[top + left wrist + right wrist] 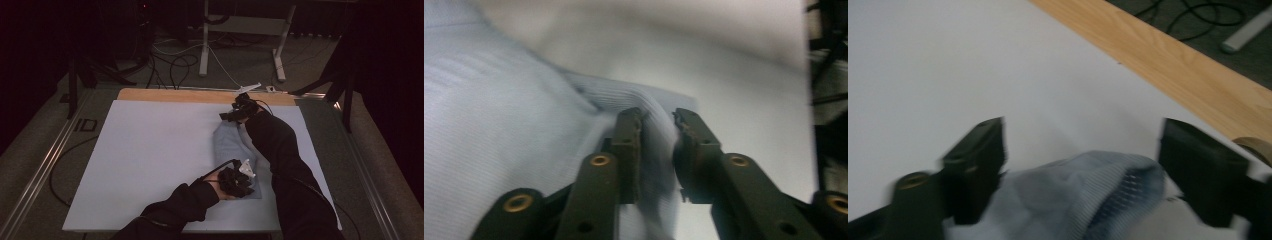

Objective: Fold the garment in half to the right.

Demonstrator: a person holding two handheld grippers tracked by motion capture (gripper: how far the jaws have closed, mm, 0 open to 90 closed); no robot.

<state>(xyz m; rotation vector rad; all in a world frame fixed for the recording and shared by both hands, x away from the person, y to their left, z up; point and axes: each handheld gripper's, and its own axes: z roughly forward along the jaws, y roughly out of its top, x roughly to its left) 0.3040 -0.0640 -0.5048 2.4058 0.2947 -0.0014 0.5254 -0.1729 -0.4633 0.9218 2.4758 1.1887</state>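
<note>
**Folded cloth being let go at both ends**

High view: a pale blue cloth (pixel 231 150) lies folded on the white bench (pixel 150 160), right of centre, between the left hand-held gripper (pixel 239 181) and the right hand-held gripper (pixel 235 113).

Left gripper view: jaws slightly apart, a fold of cloth between them, seemingly unpinched.

Right gripper view: jaws wide apart over the cloth's edge. The release looks nearly done; next, both should lift clear without snagging.

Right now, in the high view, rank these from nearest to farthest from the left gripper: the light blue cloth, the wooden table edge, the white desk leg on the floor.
1. Light blue cloth: right under the left gripper, near table edge.
2. Wooden table edge: along the far side of the table.
3. White desk leg: on the floor beyond the table.
</note>
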